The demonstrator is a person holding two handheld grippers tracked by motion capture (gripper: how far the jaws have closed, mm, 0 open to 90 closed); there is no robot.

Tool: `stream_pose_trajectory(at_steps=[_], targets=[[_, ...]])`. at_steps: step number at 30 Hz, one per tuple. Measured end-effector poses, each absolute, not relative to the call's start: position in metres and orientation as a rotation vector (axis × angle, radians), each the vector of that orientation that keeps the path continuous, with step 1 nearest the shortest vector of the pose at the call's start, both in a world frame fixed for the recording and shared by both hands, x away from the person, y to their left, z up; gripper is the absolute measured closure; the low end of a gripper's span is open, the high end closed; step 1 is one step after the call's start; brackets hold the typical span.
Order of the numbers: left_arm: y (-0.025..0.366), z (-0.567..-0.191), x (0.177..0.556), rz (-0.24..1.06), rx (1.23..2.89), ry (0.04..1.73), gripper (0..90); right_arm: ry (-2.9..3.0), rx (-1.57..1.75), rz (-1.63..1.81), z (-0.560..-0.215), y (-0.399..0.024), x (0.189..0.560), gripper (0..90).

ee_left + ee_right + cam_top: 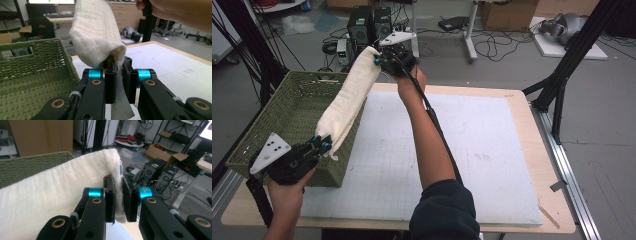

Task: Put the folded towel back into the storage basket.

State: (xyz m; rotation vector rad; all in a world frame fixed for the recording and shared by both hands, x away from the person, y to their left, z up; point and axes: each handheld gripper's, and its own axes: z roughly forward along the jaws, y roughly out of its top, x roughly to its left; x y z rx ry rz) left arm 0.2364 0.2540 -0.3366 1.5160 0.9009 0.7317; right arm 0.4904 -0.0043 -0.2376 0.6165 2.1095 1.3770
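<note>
A folded cream cloth (349,97) hangs stretched between my two grippers, above the right wall of the green woven basket (287,125). My left gripper (323,145) is shut on its near end, low at the basket's front right corner. In the left gripper view the cloth (97,32) rises away from the shut gripper (119,80). My right gripper (379,59) is shut on the far end, raised past the table's back edge. In the right gripper view the cloth (57,200) runs off to the left from the pinching gripper (119,202).
The basket sits on the table's left side, beside a white gridded mat (452,150) that covers most of the wooden tabletop. Computer towers (369,25) and cables lie on the floor beyond. A black frame leg (562,75) stands at the right.
</note>
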Motion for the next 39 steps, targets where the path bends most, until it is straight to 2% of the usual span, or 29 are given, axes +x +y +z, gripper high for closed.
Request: stream_pose_trajectory(at_steps=[25,39], targets=[[0.287,-0.338,0.23,0.815,1.478,0.986,82.6,2.153,0.545,1.39,-0.232,0.072,0.508,81.8],[0.304,-0.344,0.228,0.83,1.471,1.052,82.5,2.194,0.535,1.379,-0.241,0.114,0.514,81.7]])
